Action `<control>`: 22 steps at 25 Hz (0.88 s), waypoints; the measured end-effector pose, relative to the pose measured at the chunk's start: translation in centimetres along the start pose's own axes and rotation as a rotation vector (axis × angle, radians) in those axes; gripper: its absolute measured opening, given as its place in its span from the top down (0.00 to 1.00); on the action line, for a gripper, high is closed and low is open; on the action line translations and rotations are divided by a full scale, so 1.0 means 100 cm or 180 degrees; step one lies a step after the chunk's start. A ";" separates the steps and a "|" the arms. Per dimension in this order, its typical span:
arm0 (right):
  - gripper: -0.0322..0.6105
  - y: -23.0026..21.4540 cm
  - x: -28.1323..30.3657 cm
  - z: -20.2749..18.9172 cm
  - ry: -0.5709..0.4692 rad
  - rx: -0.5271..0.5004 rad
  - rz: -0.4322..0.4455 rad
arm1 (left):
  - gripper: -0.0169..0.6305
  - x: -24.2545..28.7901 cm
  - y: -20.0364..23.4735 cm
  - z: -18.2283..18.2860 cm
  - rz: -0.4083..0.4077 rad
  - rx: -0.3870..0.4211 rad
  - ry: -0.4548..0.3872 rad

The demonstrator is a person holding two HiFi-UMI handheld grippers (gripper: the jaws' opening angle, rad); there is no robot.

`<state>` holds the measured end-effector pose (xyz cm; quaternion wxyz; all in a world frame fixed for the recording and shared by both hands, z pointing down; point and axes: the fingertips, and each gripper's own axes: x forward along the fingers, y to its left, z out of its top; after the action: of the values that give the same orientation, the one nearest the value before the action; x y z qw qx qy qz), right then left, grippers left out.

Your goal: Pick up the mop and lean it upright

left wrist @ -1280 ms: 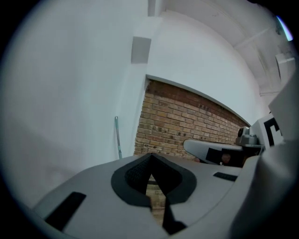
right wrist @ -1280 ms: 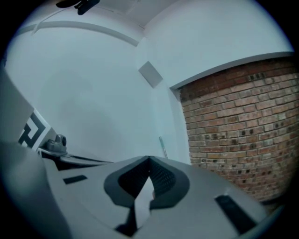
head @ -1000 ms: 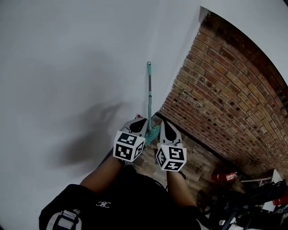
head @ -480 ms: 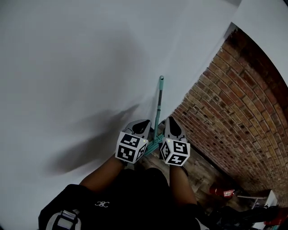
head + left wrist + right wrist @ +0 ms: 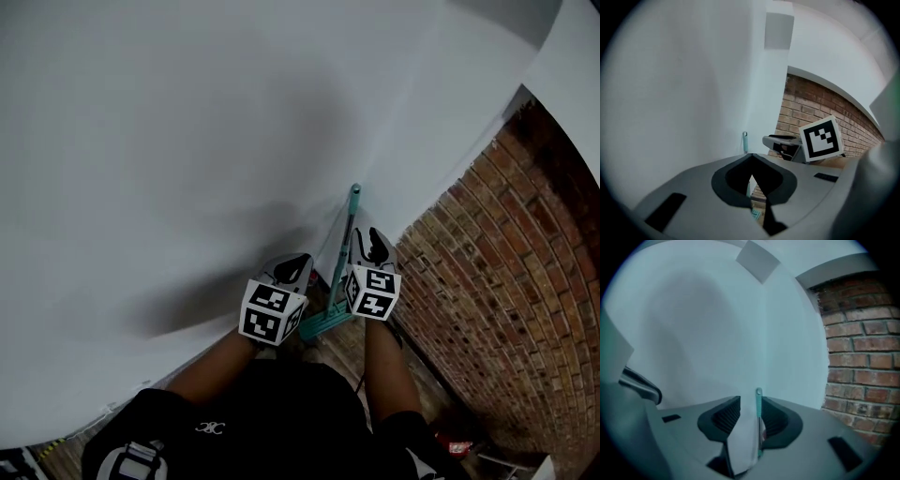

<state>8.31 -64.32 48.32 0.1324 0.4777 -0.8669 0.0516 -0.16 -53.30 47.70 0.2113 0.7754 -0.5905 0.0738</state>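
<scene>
Leaning where, exactly, the mop point(image 5: 343, 253)?

Against the white wall point(image 5: 187, 141), close to the corner with the brick wall point(image 5: 487, 253). Its long axis runs nearly straight up, with the teal head point(image 5: 323, 325) down on the wooden floor point(image 5: 349, 345) and the handle tip uppermost.

Which tool is nearer?

The right tool point(image 5: 375, 246). In the right gripper view the handle point(image 5: 759, 404) stands between its jaws, close to the right-hand pad. The jaws are opening, so I judge nothing is pressing on it.

And the left tool point(image 5: 295, 269)?

Clenched on nothing, just left of the handle and apart from it.

So what does the next move turn on?

Probably drawing the right tool back along its own jaws, away from the wall, without brushing the pole sideways. A nudge could slide it along the wall.

Any writing?

No brand reads on the mop. The marker cubes point(image 5: 270, 317) carry only black-and-white squares. A small white logo on the person's dark top point(image 5: 216, 427) is too small to read.
</scene>
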 end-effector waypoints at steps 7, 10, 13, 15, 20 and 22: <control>0.74 -0.015 0.070 -0.024 0.0344 -0.0283 0.0162 | 0.98 0.011 0.013 0.000 0.0329 -0.0081 0.0010; 0.73 -0.020 0.093 -0.033 0.0439 -0.0370 0.0214 | 0.98 0.011 0.017 0.003 0.0448 -0.0089 -0.0006; 0.73 -0.023 0.112 -0.038 0.0511 -0.0360 0.0251 | 0.98 0.009 0.021 0.005 0.0552 -0.0114 -0.0015; 0.73 -0.025 0.122 -0.043 0.0571 -0.0362 0.0260 | 0.98 0.004 0.025 0.002 0.0607 -0.0163 -0.0006; 0.73 -0.027 0.139 -0.058 0.0717 -0.0478 0.0279 | 0.98 -0.003 0.031 -0.005 0.0737 -0.0198 0.0044; 0.74 -0.027 0.144 -0.062 0.0746 -0.0505 0.0256 | 0.98 -0.005 0.033 -0.004 0.0777 -0.0187 0.0042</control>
<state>4.37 -76.16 58.18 0.2679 0.4214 -0.8653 0.0437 -3.40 -53.39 48.65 0.2273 0.6908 -0.6809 0.0868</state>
